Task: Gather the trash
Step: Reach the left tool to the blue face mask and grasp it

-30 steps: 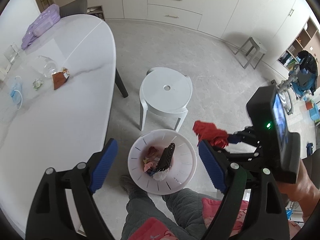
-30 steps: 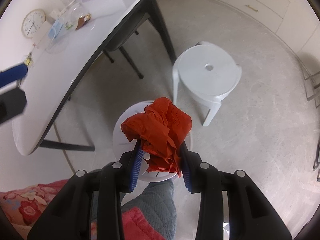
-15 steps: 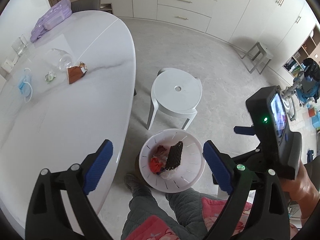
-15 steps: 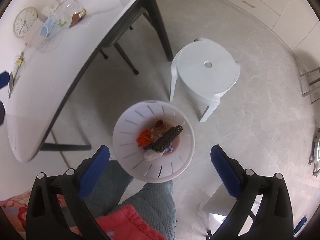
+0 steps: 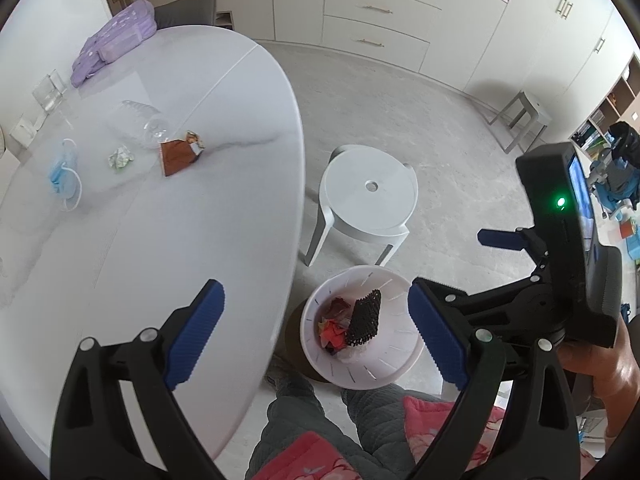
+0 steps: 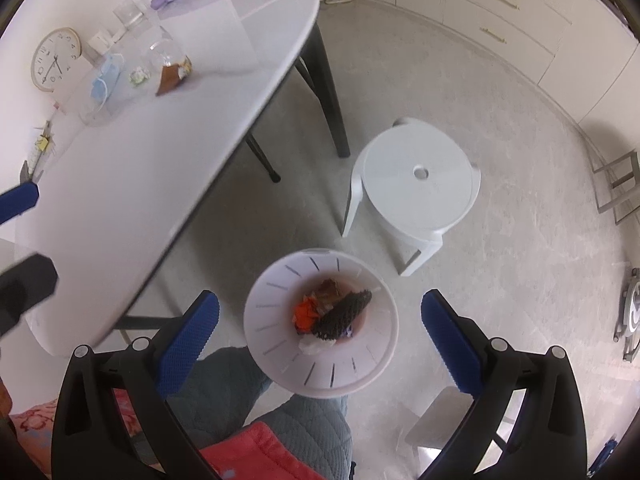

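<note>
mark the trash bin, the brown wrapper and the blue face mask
trash bin point(image 6: 372, 364), right wrist view, bare inner wall near the rim
brown wrapper point(image 5: 176, 158), left wrist view, middle of its brown face
blue face mask point(image 5: 60, 176), left wrist view, blue fabric

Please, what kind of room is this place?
Most likely a dining or kitchen area in a home. A white oval table stands near cream cabinets with drawers, a white plastic stool sits on the floor, and a wall clock leans by the table.

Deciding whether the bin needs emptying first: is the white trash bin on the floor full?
Not full. The white trash bin holds only a low pile at its bottom: red paper, a dark mesh piece; inner walls mostly bare.
</note>
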`<state>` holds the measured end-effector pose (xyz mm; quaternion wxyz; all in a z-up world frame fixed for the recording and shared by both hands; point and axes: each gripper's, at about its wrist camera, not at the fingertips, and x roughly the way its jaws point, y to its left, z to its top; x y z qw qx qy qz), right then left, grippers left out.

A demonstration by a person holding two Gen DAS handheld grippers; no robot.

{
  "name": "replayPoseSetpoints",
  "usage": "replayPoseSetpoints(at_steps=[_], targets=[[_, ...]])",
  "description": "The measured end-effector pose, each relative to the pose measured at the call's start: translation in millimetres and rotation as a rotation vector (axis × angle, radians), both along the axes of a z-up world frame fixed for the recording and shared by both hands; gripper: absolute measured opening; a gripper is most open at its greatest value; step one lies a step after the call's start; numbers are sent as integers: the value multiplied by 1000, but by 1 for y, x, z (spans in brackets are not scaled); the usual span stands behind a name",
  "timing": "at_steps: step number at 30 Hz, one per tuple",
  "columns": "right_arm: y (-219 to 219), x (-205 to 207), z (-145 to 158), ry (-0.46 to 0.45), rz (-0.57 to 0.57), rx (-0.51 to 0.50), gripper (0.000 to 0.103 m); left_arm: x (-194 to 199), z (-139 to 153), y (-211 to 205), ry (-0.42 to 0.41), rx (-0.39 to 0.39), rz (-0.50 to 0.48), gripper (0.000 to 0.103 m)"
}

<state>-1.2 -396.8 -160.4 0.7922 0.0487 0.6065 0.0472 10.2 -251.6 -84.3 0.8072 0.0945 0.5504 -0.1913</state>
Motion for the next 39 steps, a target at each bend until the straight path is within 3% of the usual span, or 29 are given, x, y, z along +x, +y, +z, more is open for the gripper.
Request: replayPoseSetpoints(at_steps=[8,15,20,27,33,35,39], targets=[[59,56,38,-122,55,20,100,48,10,75,-23,-40,154,95],[127,118,55,-185,118,15,100,120,1,167,-101,76,315,95],[162,155,53,-178,139,12,100,182,-24,219,-103,144,426,95],[196,203,42,-137,146,-2,100,261,-72,258,-34,147,564,95],[216,242,33,-116,177,-12,100,302,-114,279,43,136,660,94],[223,255,29,-113,194,-17,100,309,-119,287,49,90,683,63],[240,279,24,-116,239,-35,100,320,-120,301,36,83,714,28]])
